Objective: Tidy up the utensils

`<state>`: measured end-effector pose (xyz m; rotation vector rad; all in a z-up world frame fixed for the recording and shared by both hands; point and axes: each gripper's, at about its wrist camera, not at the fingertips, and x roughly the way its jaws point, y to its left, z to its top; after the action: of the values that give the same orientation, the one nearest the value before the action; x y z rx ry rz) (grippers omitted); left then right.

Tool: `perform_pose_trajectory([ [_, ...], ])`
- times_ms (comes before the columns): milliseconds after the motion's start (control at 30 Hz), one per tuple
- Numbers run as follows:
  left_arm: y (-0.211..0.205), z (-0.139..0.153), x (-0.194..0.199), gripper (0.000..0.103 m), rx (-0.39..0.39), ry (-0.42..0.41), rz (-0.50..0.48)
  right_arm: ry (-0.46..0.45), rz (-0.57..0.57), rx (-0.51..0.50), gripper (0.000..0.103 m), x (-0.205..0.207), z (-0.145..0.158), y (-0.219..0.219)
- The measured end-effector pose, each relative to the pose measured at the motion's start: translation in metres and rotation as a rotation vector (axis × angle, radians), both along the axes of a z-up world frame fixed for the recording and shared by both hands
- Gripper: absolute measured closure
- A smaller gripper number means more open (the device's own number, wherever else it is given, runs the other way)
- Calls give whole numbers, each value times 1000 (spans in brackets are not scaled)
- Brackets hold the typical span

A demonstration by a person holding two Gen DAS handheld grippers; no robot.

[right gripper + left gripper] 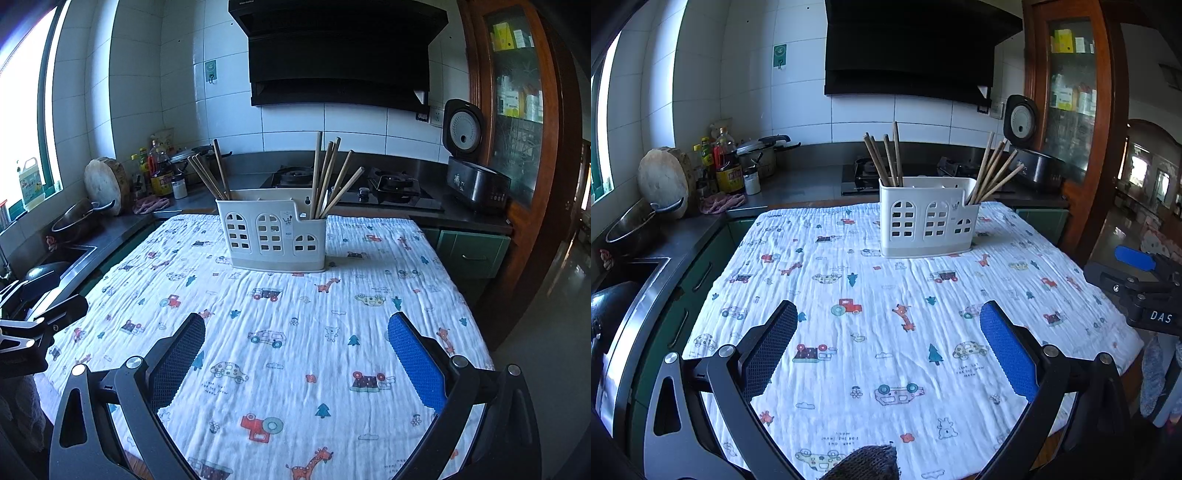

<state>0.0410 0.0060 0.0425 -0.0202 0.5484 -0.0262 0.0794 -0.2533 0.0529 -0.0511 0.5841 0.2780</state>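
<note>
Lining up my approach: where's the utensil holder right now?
The white utensil holder stands at the table's far edge, centre in both views, chopsticks inside, stove behind.

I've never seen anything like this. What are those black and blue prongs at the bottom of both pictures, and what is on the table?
Each picture comes from a camera mounted on a hand-held gripper; a person carries one in each hand, with no robot arm. The prongs are each gripper's two fingers. One view looks along the left gripper, the other along the right gripper. Both are open and hold nothing. On the table lies a cloth printed with cars and giraffes. At its far end stands a white utensil holder with chopsticks standing in two groups. At the left view's right edge you can glimpse the other gripper.
</note>
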Motion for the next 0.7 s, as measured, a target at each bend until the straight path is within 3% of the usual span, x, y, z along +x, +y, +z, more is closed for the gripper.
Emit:
perform_pose_trajectory([
  [700,1,-4,1,5,-17,13,-3,-9,8,-33,7,-4,1,8],
])
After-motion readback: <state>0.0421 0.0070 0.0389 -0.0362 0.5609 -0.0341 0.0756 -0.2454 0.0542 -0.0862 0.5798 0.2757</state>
